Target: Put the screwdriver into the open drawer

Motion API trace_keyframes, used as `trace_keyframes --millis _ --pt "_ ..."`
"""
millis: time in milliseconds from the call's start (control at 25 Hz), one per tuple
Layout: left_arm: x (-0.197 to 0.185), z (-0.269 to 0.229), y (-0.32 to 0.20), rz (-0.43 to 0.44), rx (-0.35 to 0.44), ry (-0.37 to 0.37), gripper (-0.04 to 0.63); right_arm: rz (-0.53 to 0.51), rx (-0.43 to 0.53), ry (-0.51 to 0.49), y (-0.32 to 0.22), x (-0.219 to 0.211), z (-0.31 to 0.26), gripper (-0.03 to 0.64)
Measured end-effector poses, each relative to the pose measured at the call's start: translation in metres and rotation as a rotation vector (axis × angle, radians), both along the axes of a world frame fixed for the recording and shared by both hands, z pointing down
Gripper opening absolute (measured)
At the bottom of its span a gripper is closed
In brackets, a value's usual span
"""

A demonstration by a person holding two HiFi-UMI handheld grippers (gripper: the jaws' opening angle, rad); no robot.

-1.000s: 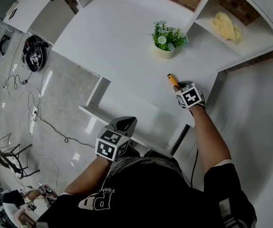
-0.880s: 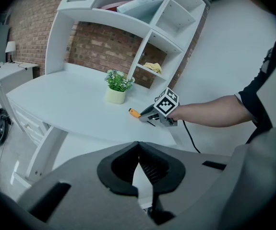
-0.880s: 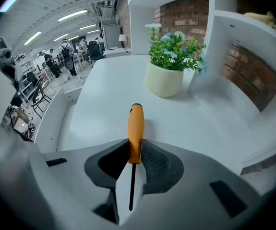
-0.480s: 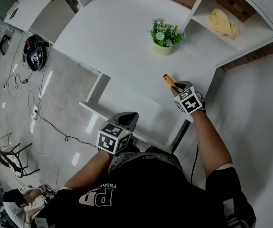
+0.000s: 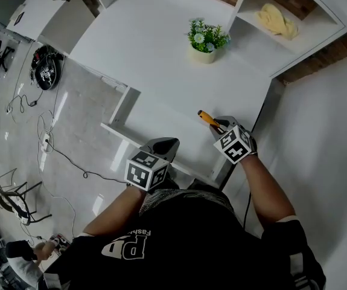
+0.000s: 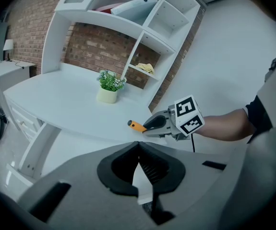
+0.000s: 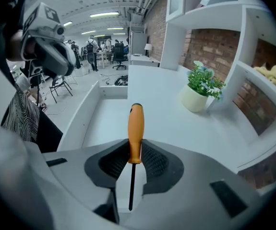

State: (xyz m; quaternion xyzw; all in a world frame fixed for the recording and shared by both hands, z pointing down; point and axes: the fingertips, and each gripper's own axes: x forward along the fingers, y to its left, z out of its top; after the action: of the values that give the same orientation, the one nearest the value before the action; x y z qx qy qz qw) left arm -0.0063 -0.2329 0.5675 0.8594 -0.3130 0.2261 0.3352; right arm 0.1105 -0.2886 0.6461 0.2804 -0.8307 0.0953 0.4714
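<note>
In the head view, the right tool [image 5: 216,124] sat right of centre, its jaws clamped on the screwdriver [image 5: 206,118]. The orange handle stuck out toward the upper left. It hung over the right end of the open drawer [image 5: 152,128], which was pulled out from under the white surface [image 5: 143,47]. The left tool [image 5: 163,146] was at lower centre, near the drawer's front edge and well apart from the screwdriver. A potted plant [image 5: 204,41] stood on the surface near the top. A yellow cloth [image 5: 276,19] lay in a shelf compartment at the upper right.

In the left gripper view, the left tool's jaws [image 6: 138,146] met at their tips with nothing between them. Beyond them, right of centre, the right tool [image 6: 152,124] held the screwdriver [image 6: 137,126] level, with the handle pointing left. The plant [image 6: 110,86] stood farther back on the surface.

In the right gripper view, the jaws [image 7: 135,153] were pressed against the lower end of the orange handle [image 7: 136,128]. The thin dark shaft ran down between them toward the bottom of the frame. The handle pointed up over the drawer's white floor [image 7: 106,116]. The left tool [image 7: 51,49] showed at the upper left and the plant [image 7: 201,87] at the right.
</note>
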Motion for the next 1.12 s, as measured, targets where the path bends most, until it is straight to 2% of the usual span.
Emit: trace_keyframes --millis 240,360,640,840,1120 --pt "-0.005 -0.003 0.012 -0.016 0.011 -0.019 0.015 -0.163 -0.027 0.035 0.063 -0.031 0.015 0.083" --pt "-0.005 -0.003 0.017 -0.021 0.009 -0.021 0.015 -0.203 -0.054 0.059 0.082 -0.040 0.034 0.083" --pt "-0.008 -0.001 0.024 -0.003 0.005 -0.039 0.015 -0.156 -0.086 0.157 0.084 -0.030 0.100 0.083" --pt "-0.015 0.006 0.026 0.000 -0.007 -0.052 0.015 -0.159 -0.064 0.243 0.082 -0.025 0.140 0.083" --pt "-0.019 0.014 0.030 0.011 -0.036 -0.068 0.015 -0.160 -0.078 0.294 0.070 -0.024 0.167 0.083"
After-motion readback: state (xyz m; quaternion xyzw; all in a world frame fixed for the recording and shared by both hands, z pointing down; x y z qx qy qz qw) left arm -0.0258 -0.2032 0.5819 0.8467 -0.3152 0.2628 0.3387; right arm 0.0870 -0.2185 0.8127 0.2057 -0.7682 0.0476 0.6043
